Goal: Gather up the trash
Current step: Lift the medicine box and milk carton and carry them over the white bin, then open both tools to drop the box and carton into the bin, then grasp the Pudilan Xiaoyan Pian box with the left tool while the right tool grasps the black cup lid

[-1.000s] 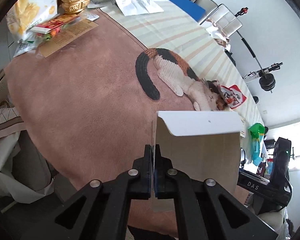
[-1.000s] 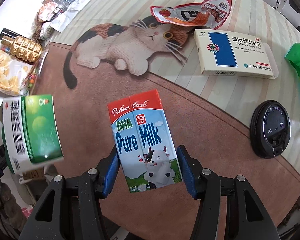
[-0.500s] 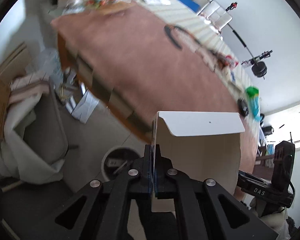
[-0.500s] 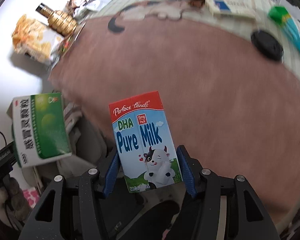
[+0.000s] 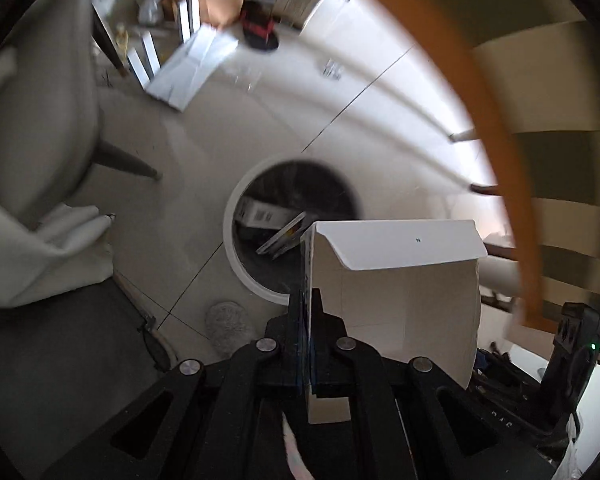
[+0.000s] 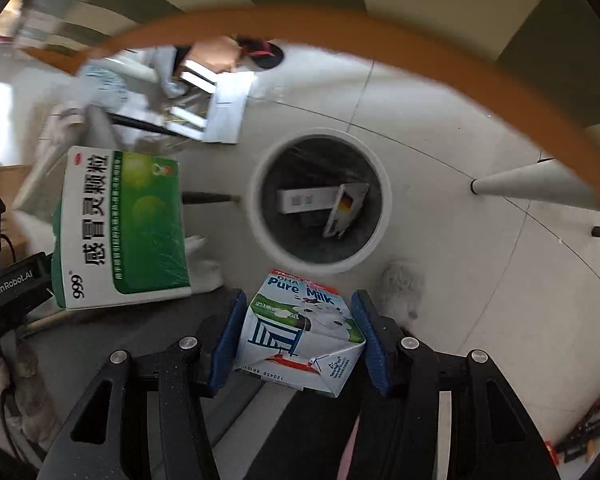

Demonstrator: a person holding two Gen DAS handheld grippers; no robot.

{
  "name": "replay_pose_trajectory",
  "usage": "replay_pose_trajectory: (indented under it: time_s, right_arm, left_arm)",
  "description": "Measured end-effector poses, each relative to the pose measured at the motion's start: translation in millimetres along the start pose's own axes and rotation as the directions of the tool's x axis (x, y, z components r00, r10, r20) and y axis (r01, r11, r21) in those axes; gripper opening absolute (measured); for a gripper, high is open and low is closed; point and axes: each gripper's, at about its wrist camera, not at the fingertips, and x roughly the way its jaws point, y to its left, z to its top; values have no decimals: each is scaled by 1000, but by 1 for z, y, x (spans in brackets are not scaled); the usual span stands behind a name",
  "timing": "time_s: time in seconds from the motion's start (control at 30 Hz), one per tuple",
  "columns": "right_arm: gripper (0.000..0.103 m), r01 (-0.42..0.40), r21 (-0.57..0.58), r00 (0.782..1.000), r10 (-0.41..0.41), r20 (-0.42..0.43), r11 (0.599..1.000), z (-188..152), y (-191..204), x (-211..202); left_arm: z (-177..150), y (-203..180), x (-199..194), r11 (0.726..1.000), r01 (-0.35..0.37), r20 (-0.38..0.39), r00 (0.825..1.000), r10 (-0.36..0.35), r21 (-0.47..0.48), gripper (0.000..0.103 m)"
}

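Round white-rimmed trash bin [image 6: 320, 200] sat on the floor, holding two blurred boxes. Left gripper [image 5: 309, 320] pinched a green-and-white medicine box [image 6: 120, 228]. Right gripper [image 6: 300, 336] appeared wide, its pads flanking a tilted blue-and-white milk carton [image 6: 300, 332]; contact was unclear.

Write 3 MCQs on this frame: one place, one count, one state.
1. Where is the bin?
A. on the table
B. on the floor, beyond both grippers
C. on a chair

2. How many boxes lie inside the bin?
A. none
B. two
C. five

3. What is the state of the milk carton?
A. between the right gripper's pads, tipped forward
B. lying in the bin
C. standing on the floor

Answers:
1 B, the white rim sits on floor tiles.
2 B, a white box and a tilted one show.
3 A, blue pads flank it, with its folded bottom facing the camera.
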Motion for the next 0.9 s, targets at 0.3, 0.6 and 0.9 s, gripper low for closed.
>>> replay_pose_trajectory:
  time_s: [0.3, 0.6, 0.9]
  right_arm:
    - [86, -22, 50, 999, 20, 42, 999, 28, -46, 117]
    - [99, 105, 49, 993, -107, 55, 993, 32, -52, 148]
    - [99, 190, 87, 975, -199, 98, 978, 25, -45, 96]
  left_arm:
    - [20, 20, 100, 995, -65, -1, 998, 65, 71, 80]
    - [8, 33, 86, 983, -166, 102, 982, 158, 81, 102]
    - [-18, 5, 34, 940, -291, 192, 947, 257, 178, 102]
